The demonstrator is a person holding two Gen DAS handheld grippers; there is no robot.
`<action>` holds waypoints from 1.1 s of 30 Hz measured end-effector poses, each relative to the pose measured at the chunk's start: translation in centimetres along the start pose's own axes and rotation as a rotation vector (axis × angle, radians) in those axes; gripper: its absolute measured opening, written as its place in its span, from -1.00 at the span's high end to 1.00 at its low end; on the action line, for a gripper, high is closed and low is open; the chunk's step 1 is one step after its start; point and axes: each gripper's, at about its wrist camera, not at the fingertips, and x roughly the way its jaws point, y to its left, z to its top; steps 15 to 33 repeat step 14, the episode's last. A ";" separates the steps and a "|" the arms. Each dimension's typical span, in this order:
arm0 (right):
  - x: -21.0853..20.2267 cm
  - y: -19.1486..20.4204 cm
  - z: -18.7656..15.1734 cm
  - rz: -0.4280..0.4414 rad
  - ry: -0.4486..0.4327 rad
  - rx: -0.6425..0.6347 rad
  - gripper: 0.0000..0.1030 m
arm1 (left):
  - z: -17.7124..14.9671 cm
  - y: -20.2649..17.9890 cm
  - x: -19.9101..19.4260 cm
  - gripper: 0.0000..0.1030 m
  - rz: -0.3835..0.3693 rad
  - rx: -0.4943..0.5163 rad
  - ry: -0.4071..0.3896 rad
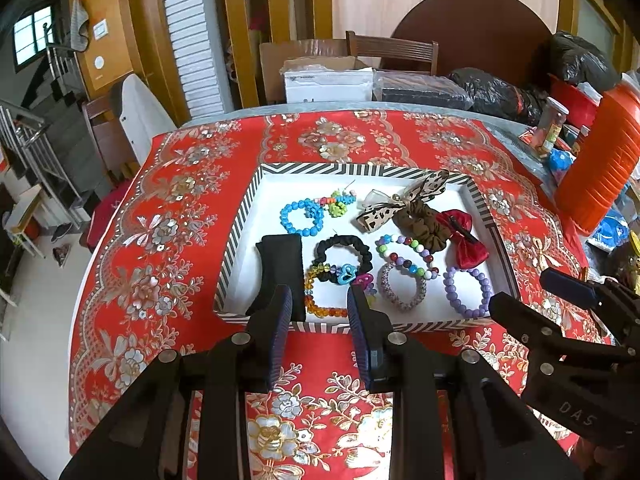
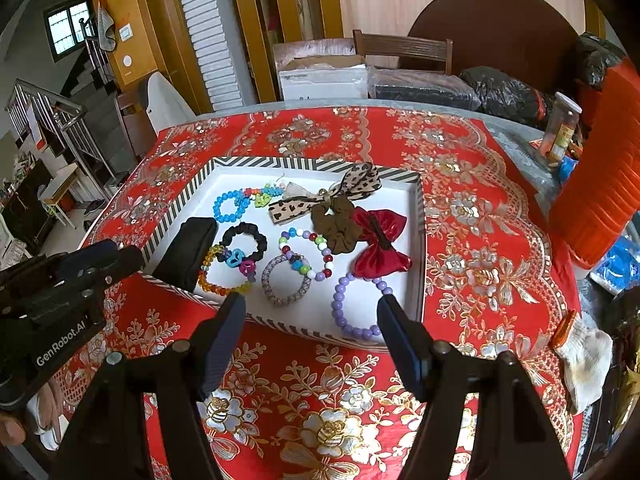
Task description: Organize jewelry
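A striped-rim white tray (image 1: 256, 200) (image 2: 418, 240) on the red floral tablecloth holds bracelets, scrunchies and bows: a blue bead bracelet (image 1: 301, 218) (image 2: 228, 204), a black scrunchie (image 1: 343, 254) (image 2: 244, 240), a purple bead bracelet (image 1: 468, 292) (image 2: 356, 306), a red bow (image 1: 462, 238) (image 2: 380, 244), a leopard bow (image 1: 404, 200) (image 2: 320, 196) and a black pouch (image 1: 280, 272) (image 2: 186, 252). My left gripper (image 1: 320, 320) is open and empty above the tray's near edge. My right gripper (image 2: 312, 320) is open and empty over the near edge, by the purple bracelet.
An orange ribbed container (image 1: 600, 168) (image 2: 600, 184), a jar (image 1: 552, 128) (image 2: 562, 128) and black bags (image 1: 492, 92) crowd the table's right and back. Chairs (image 1: 392, 50) and boxes (image 1: 328, 80) stand behind. A cloth (image 2: 584, 356) lies at the right.
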 end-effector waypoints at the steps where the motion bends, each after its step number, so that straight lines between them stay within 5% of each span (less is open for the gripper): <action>1: 0.0 0.0 0.0 -0.001 -0.002 0.000 -0.39 | 0.0 0.0 0.0 0.47 -0.001 0.000 0.001; 33: 0.8 -0.3 0.0 -0.004 0.009 0.010 -0.39 | 0.4 0.1 0.9 0.47 -0.017 0.027 -0.014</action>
